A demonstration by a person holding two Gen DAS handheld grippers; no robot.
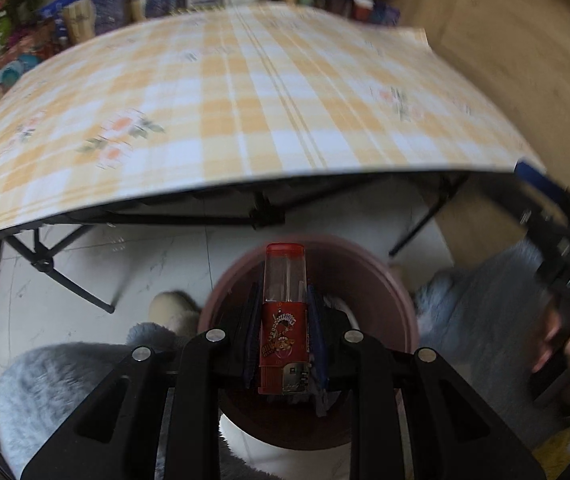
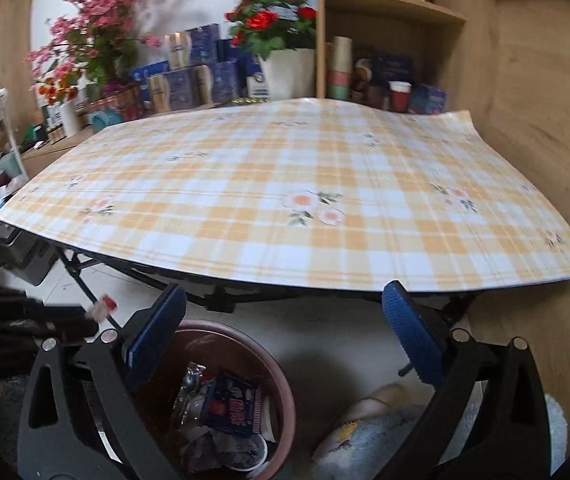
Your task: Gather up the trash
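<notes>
My left gripper (image 1: 284,312) is shut on a red lighter (image 1: 284,320) with a clear upper body, held directly over the brown round trash bin (image 1: 389,292) on the floor. In the right wrist view the same bin (image 2: 281,392) holds several pieces of trash, among them a blue and red packet (image 2: 233,404) and clear plastic. My right gripper (image 2: 285,332) is open and empty, its blue pads (image 2: 413,336) spread wide above the bin and the floor. The left gripper with the lighter (image 2: 101,307) shows blurred at the left of that view.
A folding table with a yellow plaid cloth (image 2: 285,200) stands just beyond the bin, its black legs (image 1: 61,276) underneath. Shelves with flowers (image 2: 269,20), boxes and cups stand behind. Grey fluffy slippers (image 1: 65,384) and a beige shoe (image 2: 369,408) are near the bin.
</notes>
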